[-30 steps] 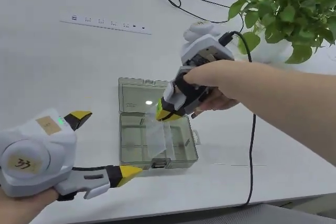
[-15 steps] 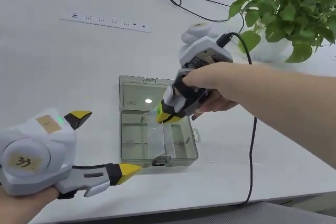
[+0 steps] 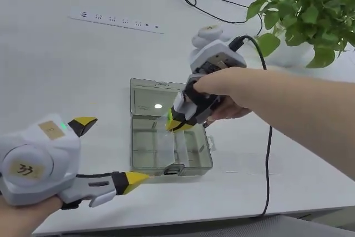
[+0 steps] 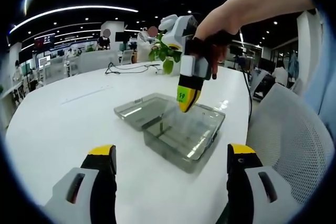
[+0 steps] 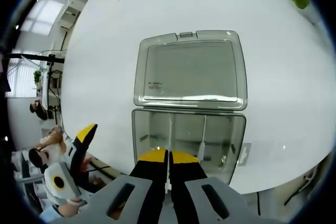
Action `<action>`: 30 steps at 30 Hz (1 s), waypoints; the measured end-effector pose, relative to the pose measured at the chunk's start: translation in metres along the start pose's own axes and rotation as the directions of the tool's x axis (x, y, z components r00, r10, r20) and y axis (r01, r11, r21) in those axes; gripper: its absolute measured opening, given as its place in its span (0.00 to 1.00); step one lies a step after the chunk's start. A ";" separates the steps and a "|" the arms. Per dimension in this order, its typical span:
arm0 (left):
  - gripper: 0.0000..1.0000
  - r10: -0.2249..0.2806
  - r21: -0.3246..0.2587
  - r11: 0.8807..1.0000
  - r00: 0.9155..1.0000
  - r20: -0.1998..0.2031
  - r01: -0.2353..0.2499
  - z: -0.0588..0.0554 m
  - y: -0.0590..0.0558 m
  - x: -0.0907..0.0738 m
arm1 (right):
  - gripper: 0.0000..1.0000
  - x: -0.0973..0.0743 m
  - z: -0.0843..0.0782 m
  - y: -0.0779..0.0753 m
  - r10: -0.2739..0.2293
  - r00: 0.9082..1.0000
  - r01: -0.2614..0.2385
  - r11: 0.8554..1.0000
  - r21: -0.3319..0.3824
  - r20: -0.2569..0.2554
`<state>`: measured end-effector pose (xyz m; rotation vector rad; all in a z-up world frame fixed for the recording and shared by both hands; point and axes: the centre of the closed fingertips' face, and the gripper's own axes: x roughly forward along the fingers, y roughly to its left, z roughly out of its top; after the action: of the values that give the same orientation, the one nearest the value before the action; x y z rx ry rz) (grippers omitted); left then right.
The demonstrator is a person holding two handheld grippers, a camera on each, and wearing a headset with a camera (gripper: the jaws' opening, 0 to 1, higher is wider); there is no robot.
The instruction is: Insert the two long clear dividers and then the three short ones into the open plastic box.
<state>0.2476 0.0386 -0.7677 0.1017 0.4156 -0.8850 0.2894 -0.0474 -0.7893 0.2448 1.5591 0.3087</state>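
Right gripper view, thin clear divider [image 5: 169, 135] pinched, translucent rectangular box [image 5: 189, 72]

A round pale sticker [image 3: 25, 171] on the white body of the left tongs [image 3: 110, 150] carries a handwritten number that looks like 33. A tan label [image 3: 51, 130] sits on top of the same tongs, but I can make out no writing on it. In the left gripper view, the right tongs [image 4: 185, 104] wear a small green sticker [image 4: 182, 96] just above their yellow tips. It has two dark digits too small to read for sure. The box lid [image 5: 189, 69] has a short line of tiny print near one corner, unreadable. The power strip [image 3: 119, 21] on the desk [image 3: 55, 70] shows only illegible marks.
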 end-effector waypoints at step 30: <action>0.87 0.006 -0.025 1.000 1.000 -0.012 -0.006 -0.009 0.000 -0.001 | 0.02 0.009 0.001 0.000 -0.012 1.000 0.012 1.000 -0.025 -0.002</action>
<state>0.2444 0.0421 -0.7760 0.0848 0.4375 -0.8732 0.2902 -0.0445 -0.7979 0.2159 1.5575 0.3192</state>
